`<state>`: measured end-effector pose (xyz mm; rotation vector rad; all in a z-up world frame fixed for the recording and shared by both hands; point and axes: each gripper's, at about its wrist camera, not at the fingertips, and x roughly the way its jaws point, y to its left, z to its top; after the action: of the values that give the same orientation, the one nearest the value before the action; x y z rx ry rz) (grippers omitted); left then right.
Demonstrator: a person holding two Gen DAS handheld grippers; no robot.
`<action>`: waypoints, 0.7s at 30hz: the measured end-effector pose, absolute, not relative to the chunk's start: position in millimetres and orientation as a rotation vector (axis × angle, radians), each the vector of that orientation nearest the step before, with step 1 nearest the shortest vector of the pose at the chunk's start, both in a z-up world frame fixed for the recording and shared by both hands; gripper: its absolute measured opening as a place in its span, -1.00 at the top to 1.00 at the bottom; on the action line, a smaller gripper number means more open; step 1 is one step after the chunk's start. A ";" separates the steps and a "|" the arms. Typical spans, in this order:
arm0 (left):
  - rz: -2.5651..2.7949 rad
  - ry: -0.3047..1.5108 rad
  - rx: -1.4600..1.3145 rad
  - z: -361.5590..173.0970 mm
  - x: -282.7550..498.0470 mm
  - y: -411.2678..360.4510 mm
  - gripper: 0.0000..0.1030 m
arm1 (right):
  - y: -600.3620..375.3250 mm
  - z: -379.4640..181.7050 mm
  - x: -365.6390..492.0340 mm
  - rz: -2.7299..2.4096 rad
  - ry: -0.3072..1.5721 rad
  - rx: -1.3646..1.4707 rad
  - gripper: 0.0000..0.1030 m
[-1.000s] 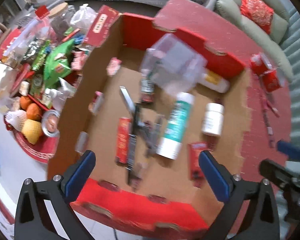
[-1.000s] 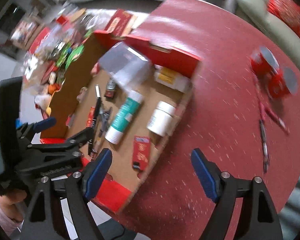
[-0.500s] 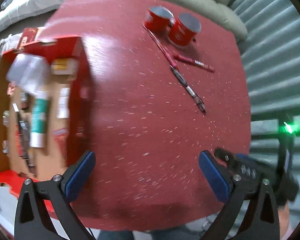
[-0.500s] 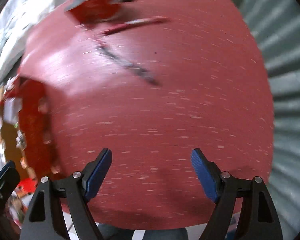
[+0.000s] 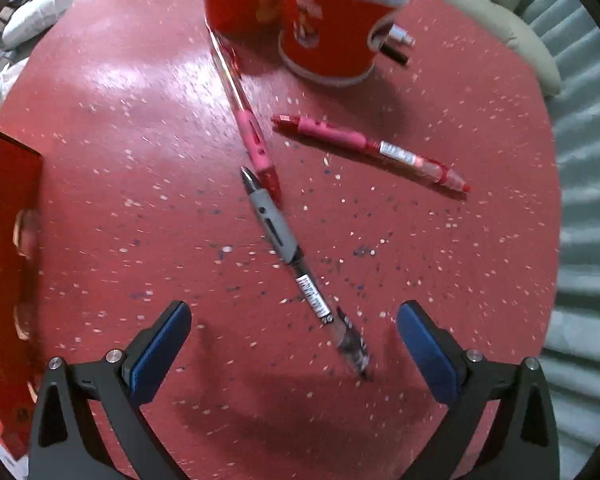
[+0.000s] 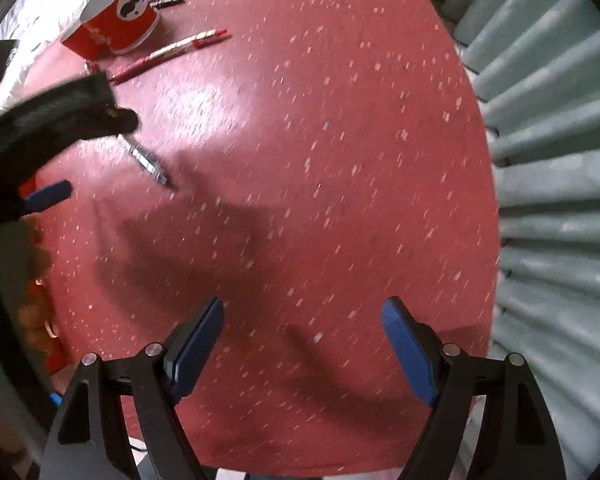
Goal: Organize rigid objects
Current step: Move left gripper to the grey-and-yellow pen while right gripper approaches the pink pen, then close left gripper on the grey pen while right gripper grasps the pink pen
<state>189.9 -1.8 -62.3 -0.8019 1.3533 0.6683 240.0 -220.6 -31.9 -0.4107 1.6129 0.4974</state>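
**Three pens loose on the table, both grippers empty**

Left wrist view: the left gripper hangs over the red speckled table with its jaws spread wide and nothing between them. Taking the two red paper cups at the far edge as landmark, three pens lie on the near side of them. A black pen with a grey grip is farthest from the cups, its rear end reaching in between the open fingers. A pink pen runs from under the left cup toward the black pen's tip, which it nearly touches. A second pink pen lies crosswise in front of the right cup. A small dark item shows behind the right cup, too hidden to identify. A red cardboard box wall stands well to the left of the cups.

Right wrist view: the right gripper is also wide open and holds nothing, over a bare stretch of table well apart from the cup. The black pen and a pink pen are visible, blurred, between it and the cup, with the left tool intruding at the left edge.

As a judgement: all three pens remain unsorted, so this part of the tidying is not yet begun; the black pen looks the likeliest first pick for the left gripper.
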 end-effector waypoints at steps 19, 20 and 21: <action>0.840 1.343 -0.793 -77.8 133.5 54.6 -1.00 | -21.5 -18.2 286.0 1.026 1.117 -0.935 -0.60; 0.831 1.345 -0.789 -75.9 141.9 47.0 -1.00 | -13.7 -21.9 283.4 1.039 1.084 -0.973 -0.60; 0.819 1.345 -0.777 -75.2 145.6 44.7 -1.00 | -3.3 -26.8 282.7 1.053 1.057 -1.011 -0.60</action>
<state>145.6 44.7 -75.2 -0.7768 1.3450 0.8188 282.7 -3.3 -26.8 -1.0111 1.0566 1.0530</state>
